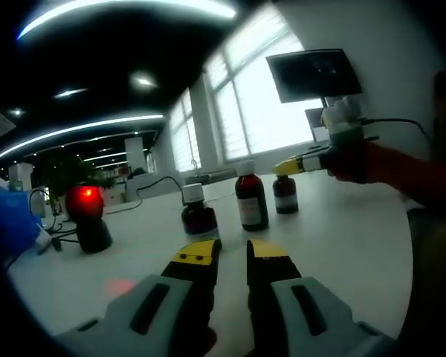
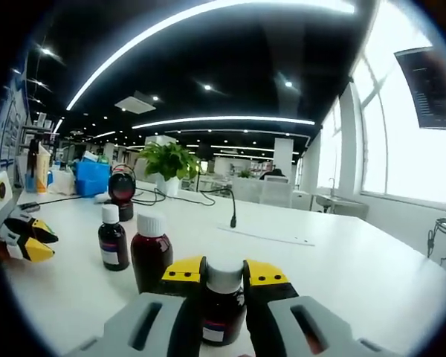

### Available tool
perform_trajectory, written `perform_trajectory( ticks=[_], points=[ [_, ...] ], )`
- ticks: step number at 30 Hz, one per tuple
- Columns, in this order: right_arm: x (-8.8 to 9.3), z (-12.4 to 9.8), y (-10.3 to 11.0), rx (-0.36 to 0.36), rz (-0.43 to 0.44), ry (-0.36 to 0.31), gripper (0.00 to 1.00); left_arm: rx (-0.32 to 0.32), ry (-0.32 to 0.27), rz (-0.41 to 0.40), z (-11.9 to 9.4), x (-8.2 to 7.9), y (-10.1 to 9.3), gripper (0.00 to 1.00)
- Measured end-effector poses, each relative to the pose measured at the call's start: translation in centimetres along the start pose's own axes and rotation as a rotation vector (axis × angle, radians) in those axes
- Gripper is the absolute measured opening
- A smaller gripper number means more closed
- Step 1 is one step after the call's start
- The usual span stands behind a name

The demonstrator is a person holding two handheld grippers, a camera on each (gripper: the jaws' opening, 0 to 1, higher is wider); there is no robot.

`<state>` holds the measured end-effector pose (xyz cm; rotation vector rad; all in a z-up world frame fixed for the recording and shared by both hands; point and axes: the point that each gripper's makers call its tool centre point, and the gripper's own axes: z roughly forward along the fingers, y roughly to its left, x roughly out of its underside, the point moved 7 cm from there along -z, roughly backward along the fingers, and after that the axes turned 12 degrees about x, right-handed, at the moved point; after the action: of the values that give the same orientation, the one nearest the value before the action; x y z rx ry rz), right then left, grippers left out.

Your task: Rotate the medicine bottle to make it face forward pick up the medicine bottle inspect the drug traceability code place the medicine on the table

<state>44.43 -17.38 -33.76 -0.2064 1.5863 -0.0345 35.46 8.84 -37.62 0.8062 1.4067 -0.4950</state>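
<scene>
Three dark brown medicine bottles with white caps stand on the white table [image 1: 357,245]. In the left gripper view they sit at left [image 1: 199,213], middle [image 1: 251,199] and right [image 1: 285,195]. My left gripper [image 1: 233,254] hovers in front of them, its jaws narrowly open with nothing between. A hand holds my right gripper [image 1: 291,166] at the right bottle's top. In the right gripper view, my right gripper [image 2: 224,277] has its yellow-tipped jaws pressed on both sides of the nearest bottle [image 2: 223,305]. The other two bottles [image 2: 113,238] [image 2: 151,256] stand to its left. The left gripper [image 2: 28,240] shows at the far left.
A black scanner [image 1: 87,216] with a glowing red window stands at the table's left and casts a red spot [image 1: 119,286] on the surface. Cables run behind it. A potted plant [image 2: 167,160], a blue box [image 2: 93,177] and a thin microphone stalk [image 2: 233,208] stand farther back.
</scene>
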Motion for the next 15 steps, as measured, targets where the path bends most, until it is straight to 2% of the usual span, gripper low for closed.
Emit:
perform_trajectory(
  ticks=[15],
  points=[
    [0.00, -0.08, 0.65, 0.093, -0.014, -0.004, 0.16, 0.002, -0.002, -0.002, 0.00, -0.17, -0.08, 0.08]
  ],
)
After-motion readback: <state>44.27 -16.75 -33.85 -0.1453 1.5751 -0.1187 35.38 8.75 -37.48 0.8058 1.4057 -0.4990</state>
